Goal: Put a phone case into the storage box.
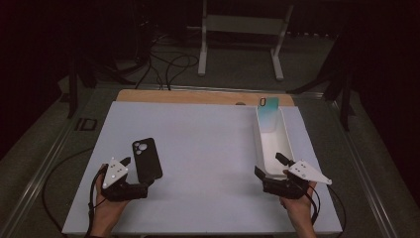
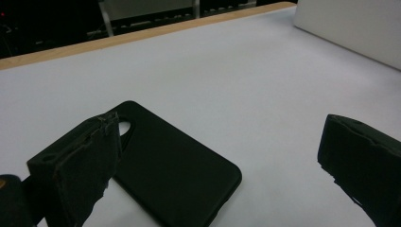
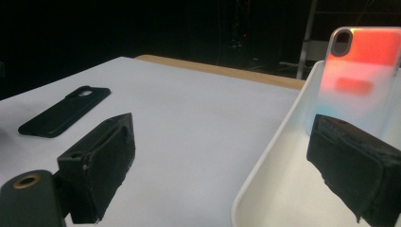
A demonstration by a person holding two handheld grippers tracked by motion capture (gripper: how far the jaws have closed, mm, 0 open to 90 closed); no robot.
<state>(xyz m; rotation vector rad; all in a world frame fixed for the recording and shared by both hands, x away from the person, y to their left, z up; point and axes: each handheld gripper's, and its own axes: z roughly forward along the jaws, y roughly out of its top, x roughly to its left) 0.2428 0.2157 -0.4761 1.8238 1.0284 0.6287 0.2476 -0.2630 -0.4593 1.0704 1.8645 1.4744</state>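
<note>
A black phone case lies flat on the white table, camera hole toward the far side. My left gripper is open around its near end; the case rests close to the left jaw and touches neither pad. A long white bin stands at the right. A translucent phone case, teal from above and red-orange seen through the right gripper view, leans upright at the bin's far end. My right gripper is open astride the bin's near-left wall, one jaw inside.
A wooden strip runs along the table's far edge. Beyond it, a white metal stand and cables sit on the dark floor. Bare white surface stretches between the black case and the bin.
</note>
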